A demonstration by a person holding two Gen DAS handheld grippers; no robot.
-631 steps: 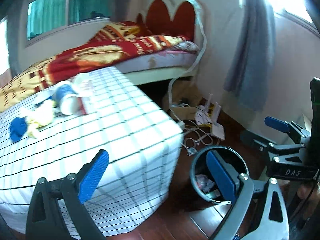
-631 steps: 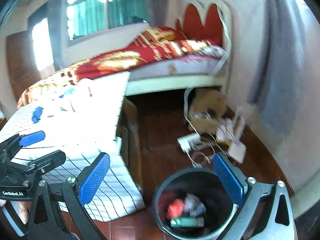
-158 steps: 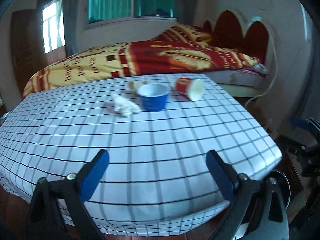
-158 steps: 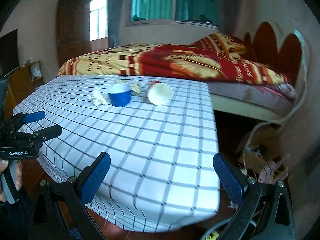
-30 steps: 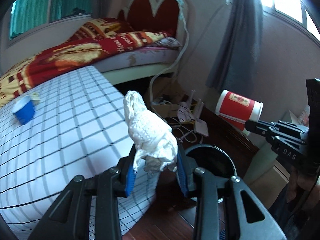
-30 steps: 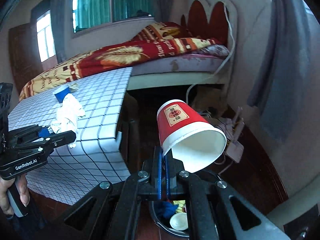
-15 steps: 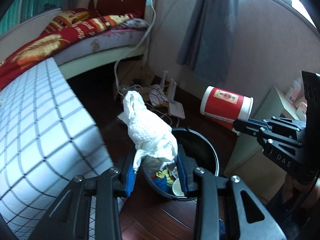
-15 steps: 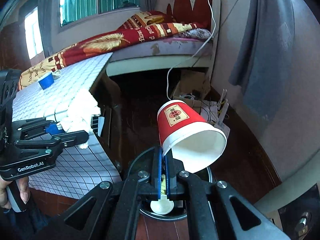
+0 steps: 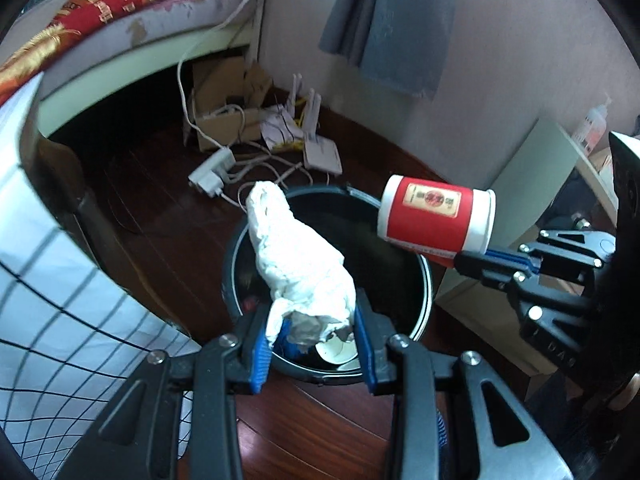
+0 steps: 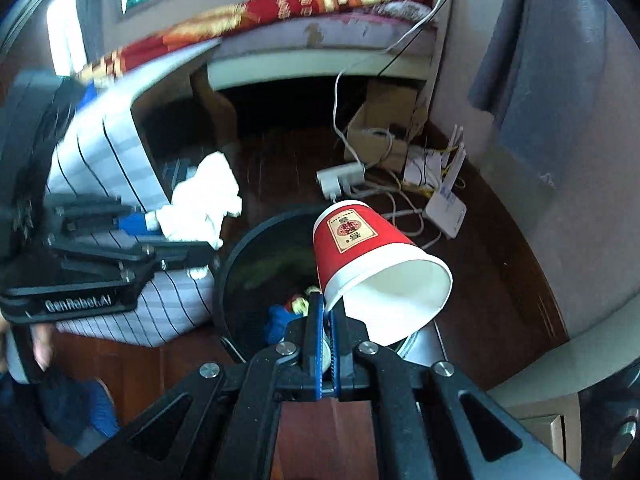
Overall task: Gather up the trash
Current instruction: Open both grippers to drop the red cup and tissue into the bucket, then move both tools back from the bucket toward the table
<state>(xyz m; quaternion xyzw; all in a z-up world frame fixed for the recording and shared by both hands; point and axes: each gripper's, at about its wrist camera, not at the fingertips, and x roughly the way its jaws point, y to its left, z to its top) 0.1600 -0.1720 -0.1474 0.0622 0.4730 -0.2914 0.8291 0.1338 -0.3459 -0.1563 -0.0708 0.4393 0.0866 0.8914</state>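
My left gripper [image 9: 314,334] is shut on a crumpled white tissue [image 9: 298,264] and holds it over the near rim of the black trash bin [image 9: 424,276]. The tissue also shows in the right wrist view [image 10: 204,204]. My right gripper [image 10: 326,312] is shut on the rim of a red paper cup [image 10: 360,256], held tilted above the bin [image 10: 240,252]. In the left wrist view the cup [image 9: 434,214] hangs over the bin's right side. Trash, including a white cup [image 9: 336,354] and a blue scrap [image 10: 280,318], lies inside the bin.
The table with the checked cloth [image 9: 60,312] stands left of the bin. A cardboard box [image 9: 224,128], power strip [image 9: 212,172], cables and a white router [image 9: 320,152] lie on the wooden floor beyond it. The bed [image 9: 120,20] is at the back; a pale cabinet [image 9: 532,172] at right.
Both grippers have moved closer over the bin and tipped downward. The tissue and the red cup remain held.
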